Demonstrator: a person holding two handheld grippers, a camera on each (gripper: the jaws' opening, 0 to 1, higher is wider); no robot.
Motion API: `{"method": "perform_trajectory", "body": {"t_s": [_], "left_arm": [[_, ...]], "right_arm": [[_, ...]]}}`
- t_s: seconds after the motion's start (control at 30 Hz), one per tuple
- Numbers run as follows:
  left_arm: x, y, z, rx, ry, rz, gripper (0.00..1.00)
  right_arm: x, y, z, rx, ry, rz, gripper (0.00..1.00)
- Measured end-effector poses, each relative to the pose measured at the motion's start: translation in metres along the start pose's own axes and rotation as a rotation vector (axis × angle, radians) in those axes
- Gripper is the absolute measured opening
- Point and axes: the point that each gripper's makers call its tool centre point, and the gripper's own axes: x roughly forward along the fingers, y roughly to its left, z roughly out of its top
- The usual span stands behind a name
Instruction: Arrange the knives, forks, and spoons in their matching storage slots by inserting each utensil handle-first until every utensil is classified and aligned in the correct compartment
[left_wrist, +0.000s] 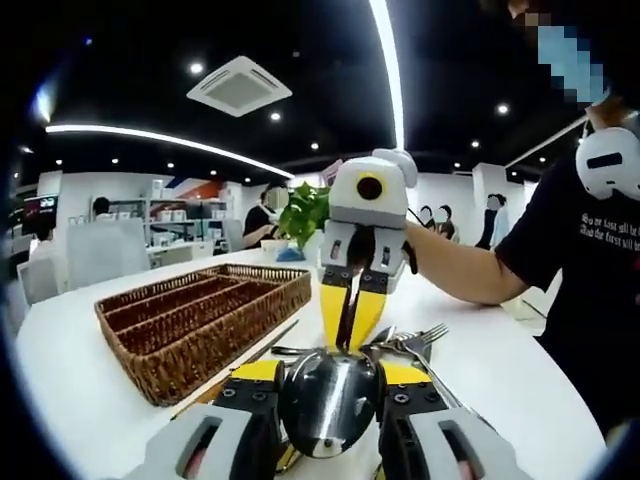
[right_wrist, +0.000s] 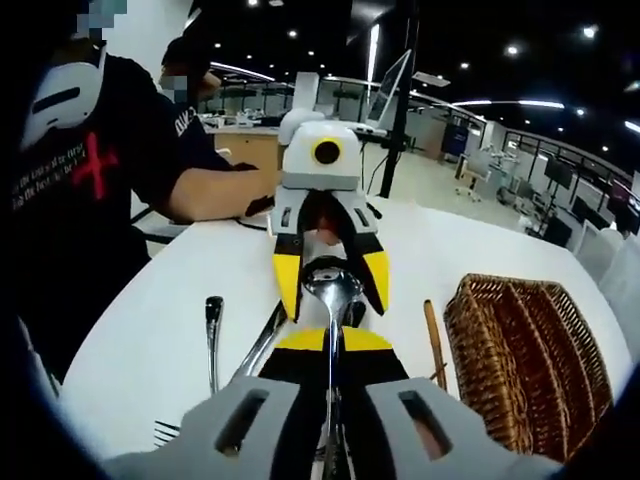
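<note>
While both tools face each other over the white desk (left_wrist: 90, 400), one spoon (left_wrist: 328, 400) spans the gap between them. In the left gripper view its bowl sits at bottom centre, clamped in the left tool (left_wrist: 330, 395); the right tool (left_wrist: 352, 318) at centre closes on the handle end. In the right gripper view the spoon's (right_wrist: 333, 300) long axis runs straight up the frame. Wicker tray (left_wrist: 200, 320) lies left of centre, near the left tool. Judgement: handle must turn toward the tray's slots. Fork (left_wrist: 420, 338) lies right of centre.
</note>
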Motion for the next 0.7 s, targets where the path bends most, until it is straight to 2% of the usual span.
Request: {"method": "perform_trajectory", "body": {"t_s": [0.13, 0.4, 0.7], "left_arm": [[-0.001, -0.005, 0.001, -0.001, -0.003, -0.025, 0.36], [-0.001, -0.007, 0.001, 0.022, -0.003, -0.020, 0.34], [0.000, -0.006, -0.006, 0.038, 0.031, -0.019, 0.34]], "right_arm": [[0.001, 0.004, -0.001, 0.012, -0.005, 0.018, 0.01], [0.008, 0.002, -0.011, 0.025, 0.025, 0.017, 0.02], [0.010, 0.000, -0.018, 0.050, 0.016, 0.022, 0.03]]}}
